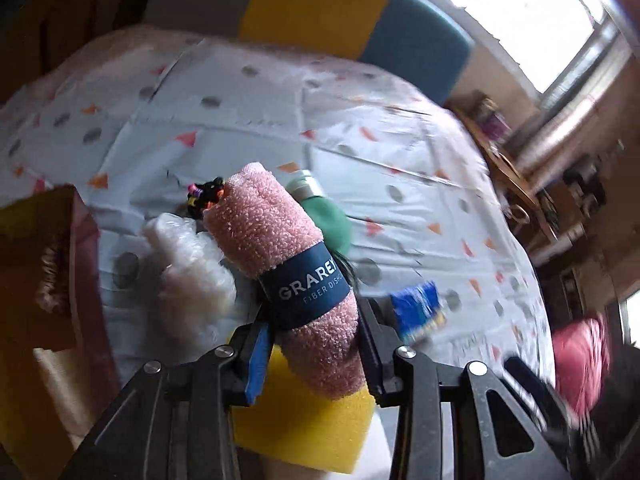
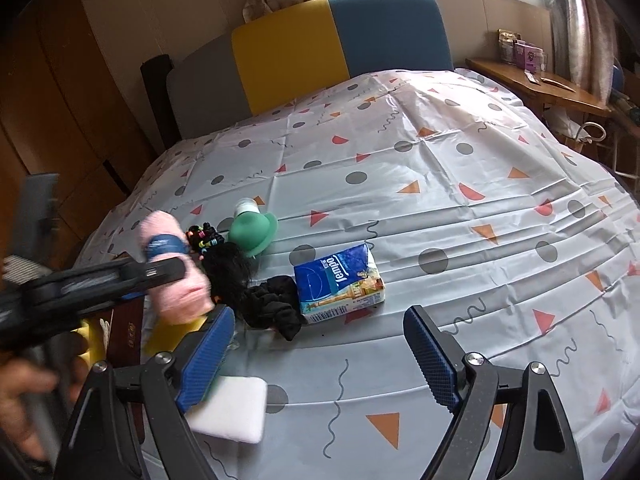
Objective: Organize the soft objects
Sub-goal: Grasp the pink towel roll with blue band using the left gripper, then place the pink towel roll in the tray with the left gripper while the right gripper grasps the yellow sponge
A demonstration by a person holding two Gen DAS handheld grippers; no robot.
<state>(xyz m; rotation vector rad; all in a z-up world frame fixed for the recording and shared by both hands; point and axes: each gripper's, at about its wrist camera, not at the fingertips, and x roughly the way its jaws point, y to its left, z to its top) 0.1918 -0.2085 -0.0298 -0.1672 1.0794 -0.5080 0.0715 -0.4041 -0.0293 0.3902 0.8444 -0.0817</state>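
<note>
We've got the left gripper [image 1: 312, 344] pinching the pink rolled cloth [image 1: 280, 248], lifted over the bed's [image 2: 440, 184] left edge. Right gripper [image 2: 320, 352] spread wide, nothing btwn pads, hovering w/ tissue pack [image 2: 340, 280] just ahead.

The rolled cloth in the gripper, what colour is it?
Pink, with a dark blue band; the cloth shows best in the left wrist view.

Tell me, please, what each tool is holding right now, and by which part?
The left tool grips the rolled pink cloth at its lower half, just below the blue band. The right tool holds nothing.
</note>
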